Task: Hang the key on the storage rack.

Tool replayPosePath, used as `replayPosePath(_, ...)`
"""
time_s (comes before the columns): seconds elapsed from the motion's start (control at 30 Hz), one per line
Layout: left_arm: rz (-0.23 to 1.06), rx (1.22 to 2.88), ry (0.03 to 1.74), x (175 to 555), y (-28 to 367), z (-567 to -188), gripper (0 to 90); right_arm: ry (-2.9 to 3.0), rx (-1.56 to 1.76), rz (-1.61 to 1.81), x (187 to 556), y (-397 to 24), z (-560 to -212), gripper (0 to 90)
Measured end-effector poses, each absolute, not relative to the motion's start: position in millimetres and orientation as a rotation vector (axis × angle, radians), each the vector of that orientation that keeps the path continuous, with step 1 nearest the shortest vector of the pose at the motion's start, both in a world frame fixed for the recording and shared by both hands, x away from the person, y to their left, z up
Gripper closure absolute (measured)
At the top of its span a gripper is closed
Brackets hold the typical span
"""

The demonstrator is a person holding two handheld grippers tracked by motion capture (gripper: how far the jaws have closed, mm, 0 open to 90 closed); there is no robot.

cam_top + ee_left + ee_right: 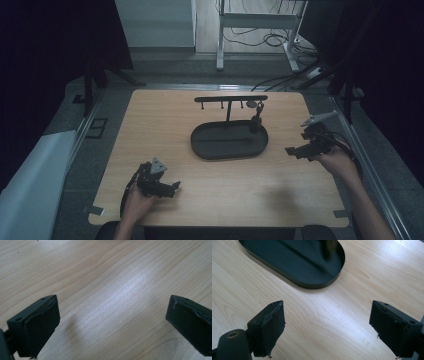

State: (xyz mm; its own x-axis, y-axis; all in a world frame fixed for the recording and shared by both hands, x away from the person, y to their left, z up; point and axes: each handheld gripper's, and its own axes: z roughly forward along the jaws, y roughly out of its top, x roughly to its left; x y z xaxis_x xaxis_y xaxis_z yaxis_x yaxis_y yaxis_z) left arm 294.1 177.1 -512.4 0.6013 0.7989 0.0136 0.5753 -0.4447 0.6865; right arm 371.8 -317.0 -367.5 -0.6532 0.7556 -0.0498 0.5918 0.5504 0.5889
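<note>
Left gripper (pixel 170 187) jaws spread, empty, low over bare table (pixel 150 125) near front edge. Key fob (pixel 256 120) hangs on stand (pixel 229 107) above tray (pixel 202 145), mid-table. Right gripper (pixel 295 150) jaws apart, empty, just right of tray. Looks untouched; grasp pending.

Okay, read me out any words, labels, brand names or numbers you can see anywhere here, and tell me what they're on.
No readable text anywhere.
The black oval tray and the hook rack standing in it carry no lettering.
The small dark item hanging from the rack is too small to tell whether it carries any marking.
The left gripper, the right gripper and the wooden table show no markings.
</note>
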Motion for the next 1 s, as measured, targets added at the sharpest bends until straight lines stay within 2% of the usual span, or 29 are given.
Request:
replayPosePath(0.33, 0.447, 2.18, 1.084, 293.9, 176.4, -512.7, 0.0, 2.451, 1.125, 0.823, 354.9, -324.4, -388.8, 12.9)
replayPosePath(1.0, 0.45, 2.183, 1.081, 293.5, 176.5, -512.9, 0.0, 2.389, 1.179, 0.905, 328.4, -310.0, -461.8, 12.5)
